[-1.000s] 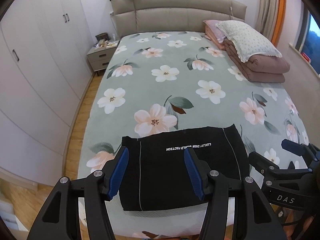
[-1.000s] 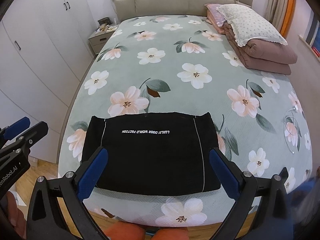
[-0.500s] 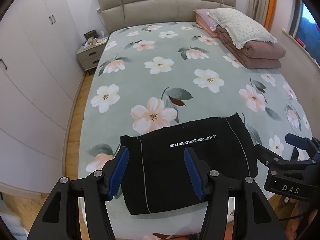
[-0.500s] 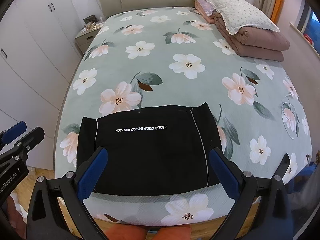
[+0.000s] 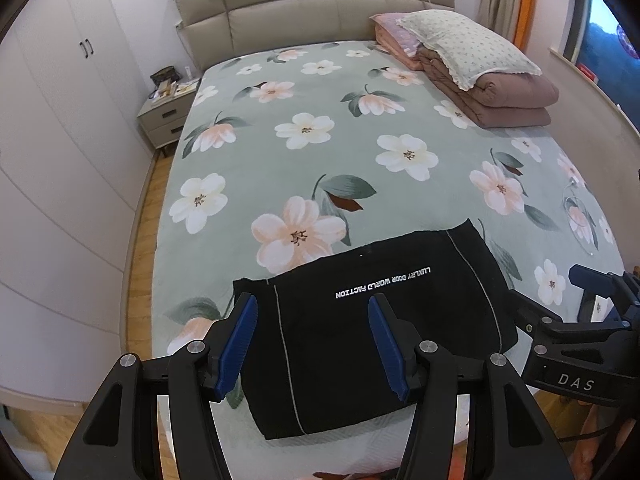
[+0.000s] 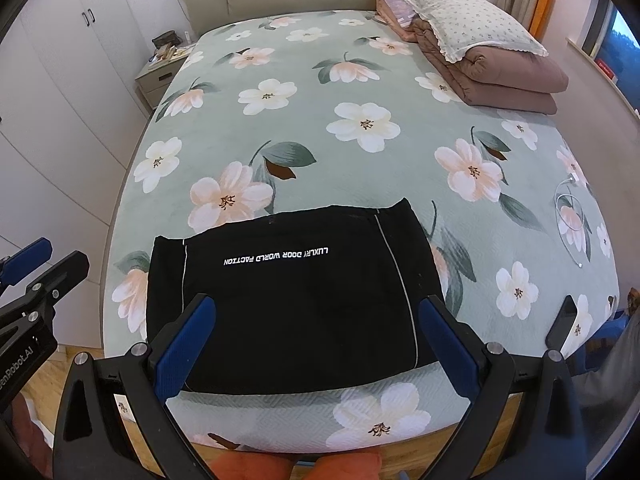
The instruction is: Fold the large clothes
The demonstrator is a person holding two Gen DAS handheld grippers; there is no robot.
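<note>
Folded black fabric garment [image 5: 372, 320] with white lettering lies flat near the foot of the green floral bed [image 5: 340, 152]. Left gripper [image 5: 312, 340] and right gripper [image 6: 316, 344] hover above it, jaws spread, holding nothing.

Folded black garment [image 6: 292, 296] on floral bed [image 6: 360, 80], right gripper [image 6: 320, 344] open above it

Both tools, left tool [image 5: 312, 344] and right tool [image 6: 320, 344], gape empty.
</note>
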